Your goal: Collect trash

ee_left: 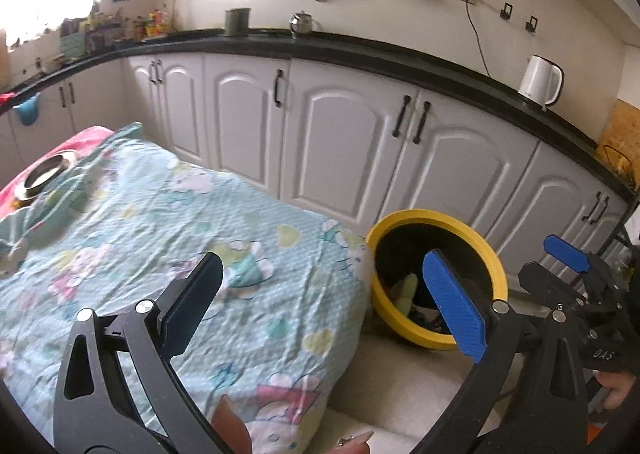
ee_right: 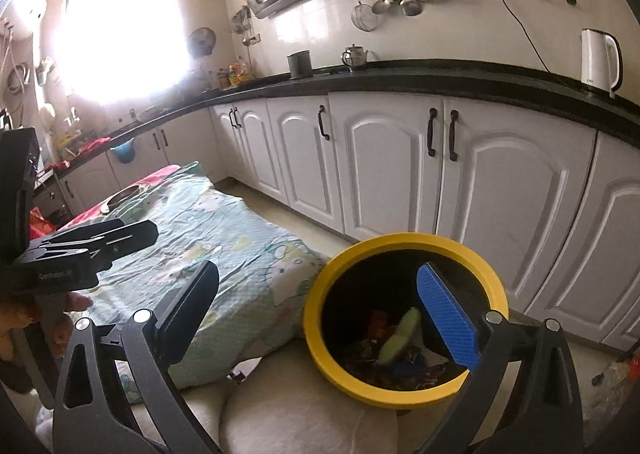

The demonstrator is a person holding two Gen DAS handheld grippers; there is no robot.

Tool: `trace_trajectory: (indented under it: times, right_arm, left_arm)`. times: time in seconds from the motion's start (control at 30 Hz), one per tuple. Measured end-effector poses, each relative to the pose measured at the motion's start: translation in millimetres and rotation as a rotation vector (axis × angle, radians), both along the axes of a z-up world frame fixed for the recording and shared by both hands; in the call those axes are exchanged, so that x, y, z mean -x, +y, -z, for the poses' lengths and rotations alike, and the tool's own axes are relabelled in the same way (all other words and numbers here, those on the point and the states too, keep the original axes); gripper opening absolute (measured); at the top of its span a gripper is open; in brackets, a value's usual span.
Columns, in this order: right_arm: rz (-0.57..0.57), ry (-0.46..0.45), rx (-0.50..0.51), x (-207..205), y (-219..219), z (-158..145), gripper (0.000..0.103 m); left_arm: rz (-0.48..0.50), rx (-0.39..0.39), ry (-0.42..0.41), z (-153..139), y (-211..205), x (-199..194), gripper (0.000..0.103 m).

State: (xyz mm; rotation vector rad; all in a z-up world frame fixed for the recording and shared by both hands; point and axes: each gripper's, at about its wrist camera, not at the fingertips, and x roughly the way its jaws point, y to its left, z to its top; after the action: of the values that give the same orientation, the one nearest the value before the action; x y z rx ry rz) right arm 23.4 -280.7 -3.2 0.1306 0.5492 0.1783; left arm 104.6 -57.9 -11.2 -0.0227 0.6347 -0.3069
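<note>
Hanging over the edge of a table draped in a pale green cartoon-print cloth (ee_left: 168,214), the left gripper (ee_left: 326,294) has its jaws spread wide with nothing between them — one black finger over the cloth, the blue-padded one in front of the bin. The right gripper (ee_right: 320,310) is likewise released and empty, its blue pad (ee_right: 448,318) framed against the bin's dark opening.

The yellow-rimmed trash bin (ee_right: 404,246) stands on the light floor just beside the table's corner, close to the white cabinet doors (ee_right: 384,162), and looks tilted toward the cameras. Trash already lies in its bottom: a pale green piece (ee_right: 402,334) on top of a dark, mixed heap of wrappers (ee_right: 376,366) with a reddish scrap behind it. From the left wrist view the same bin (ee_left: 432,218) shows beyond the blue finger, with the green piece (ee_left: 408,286) just visible inside.

A metal bowl (ee_left: 48,174) sits at the far end of the table, on a pink patch of covering. Along the black countertop (ee_right: 440,78) stand a white electric kettle (ee_right: 600,58), a small metal teapot (ee_right: 354,54) and a dark mug (ee_right: 299,63); ladles and a strainer hang on the wall above.

In the right wrist view the left gripper's black body (ee_right: 80,250) shows at the left edge, with a person's fingers (ee_right: 60,318) under it.
</note>
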Motion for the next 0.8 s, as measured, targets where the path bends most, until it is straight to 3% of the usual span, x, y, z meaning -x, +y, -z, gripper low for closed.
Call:
trace_trajectory:
  times: [0.3,0.43,0.67,0.8]
  right_arm:
    - [-0.019,-0.033,0.005,17,25,7,0.097]
    - [-0.006,-0.109,0.017,28,33,7,0.097]
    - [0.044,-0.243,0.069,43,40,7,0.097]
    - [0.054,-0.264,0.083,44,43,10,0.097]
  left_arm:
    - [-0.091,-0.047,-0.07,7,19,35,0.092]
    - [-0.141,-0.079,-0.146,9,24,53,0.092]
    - [-0.205,-0.062,-0.231,13,35,73,0.092]
    - [-0.206,-0.042,-0.255,13,37,77,0.092]
